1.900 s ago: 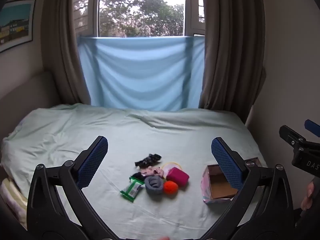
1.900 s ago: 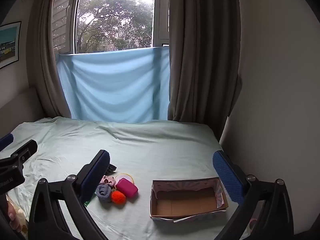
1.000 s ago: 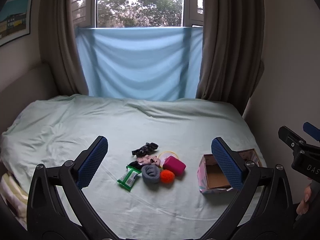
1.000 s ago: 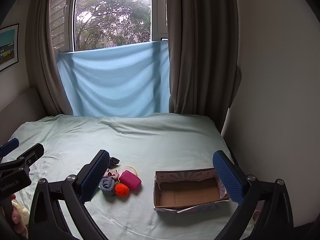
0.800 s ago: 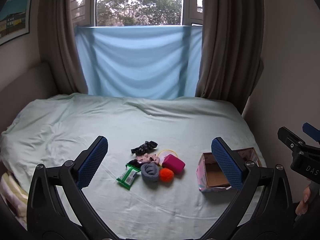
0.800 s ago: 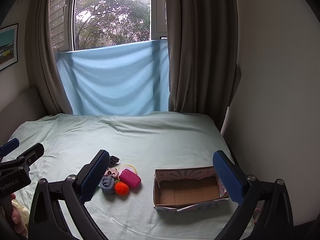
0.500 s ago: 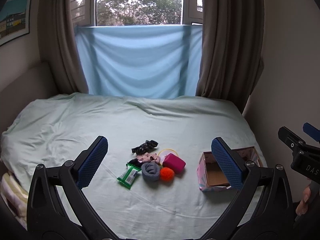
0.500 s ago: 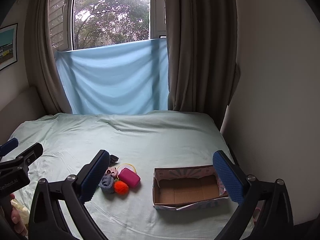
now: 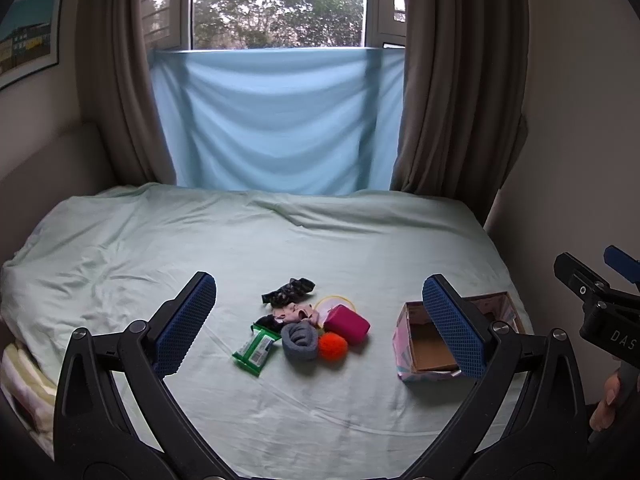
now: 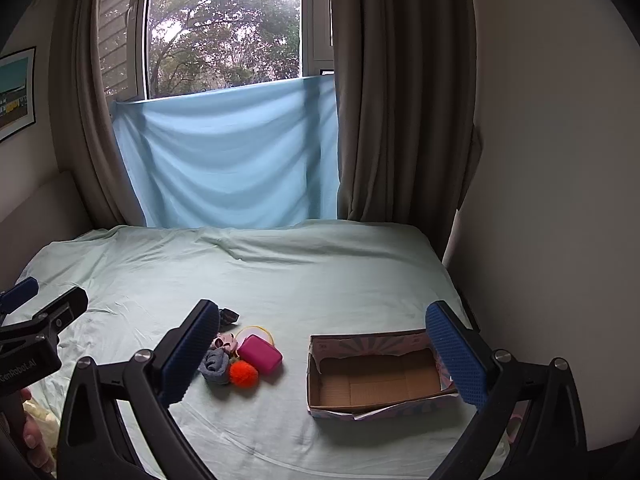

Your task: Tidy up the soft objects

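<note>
A small pile lies on the pale green bed sheet (image 9: 280,248): a grey rolled sock (image 9: 299,340), an orange pom-pom (image 9: 333,346), a magenta pouch (image 9: 346,323), a green tissue pack (image 9: 256,346), a black patterned cloth (image 9: 289,289) and a pink scrunchie (image 9: 295,313). An open empty cardboard box (image 10: 376,376) stands to the right of the pile. My left gripper (image 9: 320,324) is open and empty, above the near bed. My right gripper (image 10: 324,356) is open and empty, with the box between its fingers in view.
A blue cloth (image 9: 276,120) hangs under the window behind the bed, with brown curtains (image 9: 452,92) on both sides. A wall (image 10: 560,200) runs close along the bed's right edge. Folded bedding (image 9: 24,376) shows at the near left.
Both grippers have risen and tilted slightly; the pile and box sit a little higher and farther in view. Both stay open and nothing was picked up.
</note>
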Demonstrator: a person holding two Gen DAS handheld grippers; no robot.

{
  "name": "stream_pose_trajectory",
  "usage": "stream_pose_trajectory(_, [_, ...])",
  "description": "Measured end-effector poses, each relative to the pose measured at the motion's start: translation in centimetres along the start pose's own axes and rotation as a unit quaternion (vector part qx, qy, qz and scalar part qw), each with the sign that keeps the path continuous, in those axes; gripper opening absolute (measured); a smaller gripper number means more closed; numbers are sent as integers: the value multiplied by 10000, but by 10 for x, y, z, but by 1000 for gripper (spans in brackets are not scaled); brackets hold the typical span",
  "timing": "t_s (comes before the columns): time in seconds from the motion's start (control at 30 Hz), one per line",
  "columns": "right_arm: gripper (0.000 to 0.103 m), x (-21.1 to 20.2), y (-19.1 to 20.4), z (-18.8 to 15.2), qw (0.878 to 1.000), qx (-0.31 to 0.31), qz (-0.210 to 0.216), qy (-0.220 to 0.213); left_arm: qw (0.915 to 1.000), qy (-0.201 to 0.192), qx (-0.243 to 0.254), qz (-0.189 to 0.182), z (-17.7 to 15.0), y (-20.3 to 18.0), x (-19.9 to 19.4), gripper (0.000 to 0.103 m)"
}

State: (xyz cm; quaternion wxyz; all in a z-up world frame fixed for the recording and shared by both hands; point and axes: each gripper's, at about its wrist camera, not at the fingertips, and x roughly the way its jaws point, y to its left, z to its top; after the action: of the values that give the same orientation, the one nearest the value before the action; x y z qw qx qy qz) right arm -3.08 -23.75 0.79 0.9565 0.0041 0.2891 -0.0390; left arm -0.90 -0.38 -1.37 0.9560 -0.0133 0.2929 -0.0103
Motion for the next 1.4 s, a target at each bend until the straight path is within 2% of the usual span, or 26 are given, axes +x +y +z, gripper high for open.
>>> stream_pose_trajectory(1.4, [103, 3, -3, 0, 10000, 23, 81, 2, 10000, 71, -44, 21, 1, 0, 3, 103])
